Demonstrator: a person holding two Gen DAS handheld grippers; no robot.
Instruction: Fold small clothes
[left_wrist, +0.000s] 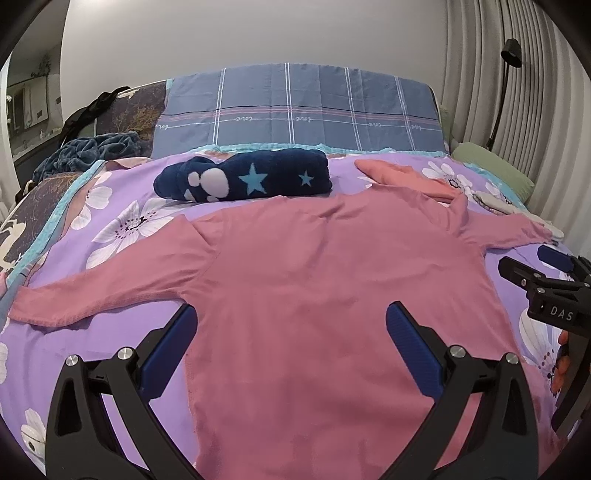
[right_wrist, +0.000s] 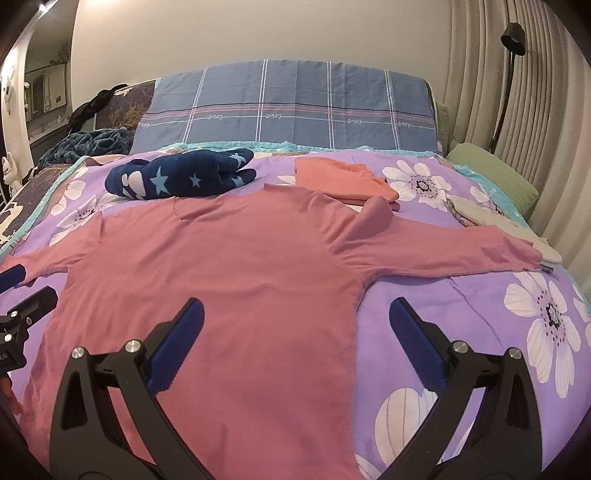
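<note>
pink top laid flat, both grippers spread and empty

the pink long-sleeved top (left_wrist: 314, 280) lies spread on the purple floral bedspread (left_wrist: 122, 369), body toward the cameras, both sleeves stretched out to the sides. the left gripper (left_wrist: 291, 343) hovers over the top's left side seam with its jaws wide apart, holding nothing. the right gripper (right_wrist: 295, 336) hangs over the right side seam, jaws likewise apart and empty.

just beyond the neckline sit a folded navy star-print garment (left_wrist: 247, 177) and a folded salmon garment (right_wrist: 343, 179); the right sleeve end rests against a pale cloth (right_wrist: 509, 229) at the bed's edge.

the risks, as i judge them: a jaw closing low could pinch the bedspread along with the top and drag it up into the fold. a grab on only the upper layer would let the back slide and crease. folding the right sleeve inward may pull the pale cloth with it. a fold carried too far forward could knock the finished pieces.
</note>
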